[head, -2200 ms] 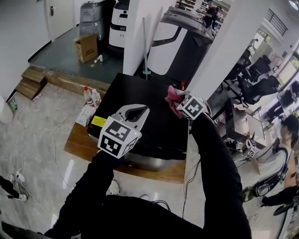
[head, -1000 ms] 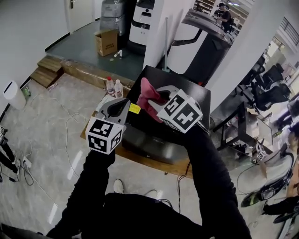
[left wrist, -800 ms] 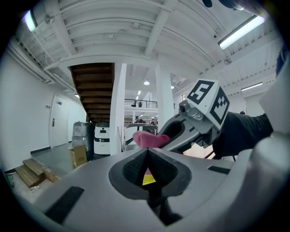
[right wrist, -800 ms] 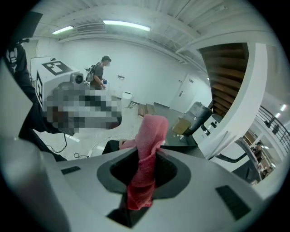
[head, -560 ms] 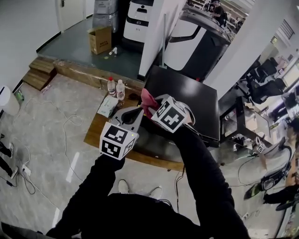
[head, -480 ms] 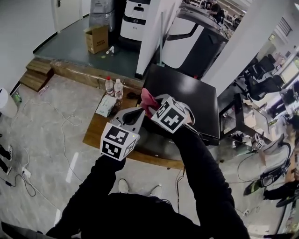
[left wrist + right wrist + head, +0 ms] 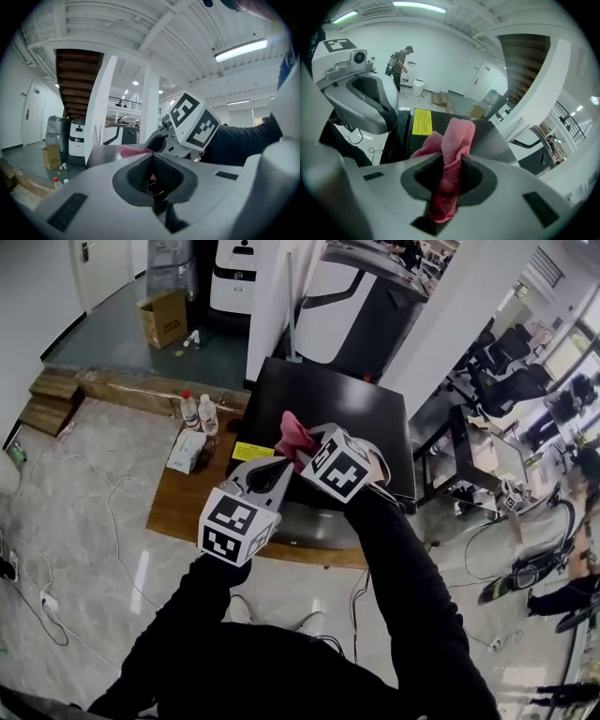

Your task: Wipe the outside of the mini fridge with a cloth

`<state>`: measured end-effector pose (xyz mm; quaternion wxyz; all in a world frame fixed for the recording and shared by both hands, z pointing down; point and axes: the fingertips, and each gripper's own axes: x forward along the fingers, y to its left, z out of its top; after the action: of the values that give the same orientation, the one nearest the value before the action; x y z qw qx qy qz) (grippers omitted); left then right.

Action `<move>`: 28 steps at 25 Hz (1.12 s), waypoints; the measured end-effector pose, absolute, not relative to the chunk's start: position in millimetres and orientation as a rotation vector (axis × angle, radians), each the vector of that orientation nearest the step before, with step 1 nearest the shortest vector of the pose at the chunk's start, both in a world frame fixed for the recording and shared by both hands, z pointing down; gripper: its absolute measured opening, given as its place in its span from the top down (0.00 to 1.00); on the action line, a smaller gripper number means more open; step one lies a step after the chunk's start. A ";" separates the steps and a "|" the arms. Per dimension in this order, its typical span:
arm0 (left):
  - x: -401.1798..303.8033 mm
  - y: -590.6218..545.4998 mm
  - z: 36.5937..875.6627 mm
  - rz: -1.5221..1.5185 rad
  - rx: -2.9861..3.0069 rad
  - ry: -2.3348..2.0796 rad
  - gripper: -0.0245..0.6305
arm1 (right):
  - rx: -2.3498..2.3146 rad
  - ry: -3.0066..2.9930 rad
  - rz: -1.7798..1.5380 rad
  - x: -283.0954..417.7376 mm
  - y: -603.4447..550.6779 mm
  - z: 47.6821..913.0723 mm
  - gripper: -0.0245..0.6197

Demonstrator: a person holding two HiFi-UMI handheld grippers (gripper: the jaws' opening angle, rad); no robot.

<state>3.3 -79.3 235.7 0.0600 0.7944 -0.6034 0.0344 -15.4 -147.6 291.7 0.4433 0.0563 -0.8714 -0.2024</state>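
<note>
a: where's the cloth sitting at the moment?

b: the pink terry cloth (image 7: 294, 429) is clamped in the right gripper (image 7: 305, 448). the jaws are closed on its middle, so a bunched fold sticks out past the tips and a tail hangs back behind them

a: and the fridge?

b: the black box-shaped mini fridge (image 7: 349, 414) stands on a low wooden platform (image 7: 176, 510) on the floor, right under both grippers. the cloth is over its near left corner, close to the rectangular yellow sticker (image 7: 247, 452). i can't tell whether the fabric actually touches the top

a: why grip it mid-cloth like that?

b: my guess is it leaves a soft wad out front to press on the panel, so the hard jaws stay off the paint

a: what's the left one doing?

b: the left gripper (image 7: 272, 469) has its jaws together with nothing between them; the pink seen through its gap is the cloth beyond. it sits just beside the right one, tips aimed at the cloth, likely waiting or ready to steady things

a: arm poses?

b: both black-sleeved arms reach forward and down. the right forearm angles in from the right, with its marker cube turned up. the left is lower and nearer the body
</note>
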 end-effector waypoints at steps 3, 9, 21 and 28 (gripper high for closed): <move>37.0 -95.0 230.2 0.107 2.409 -1.827 0.96 | 0.159 -2.143 -0.495 29.5 -169.9 291.2 0.83; 106.1 -121.6 217.7 0.134 2.414 -1.848 0.96 | 0.192 -2.127 -0.480 115.7 -206.7 288.0 0.83; 247.6 -174.6 217.0 0.166 2.443 -1.815 0.96 | 0.209 -2.141 -0.434 259.7 -266.3 289.8 0.83; 285.6 -189.2 221.2 0.175 2.428 -1.858 0.96 | 0.223 -2.185 -0.451 311.7 -288.1 295.5 0.83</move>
<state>285.6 -189.2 221.2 0.0394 0.7922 -0.6063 0.0570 311.7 -288.1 295.5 0.4348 0.0895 -0.8775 -0.1813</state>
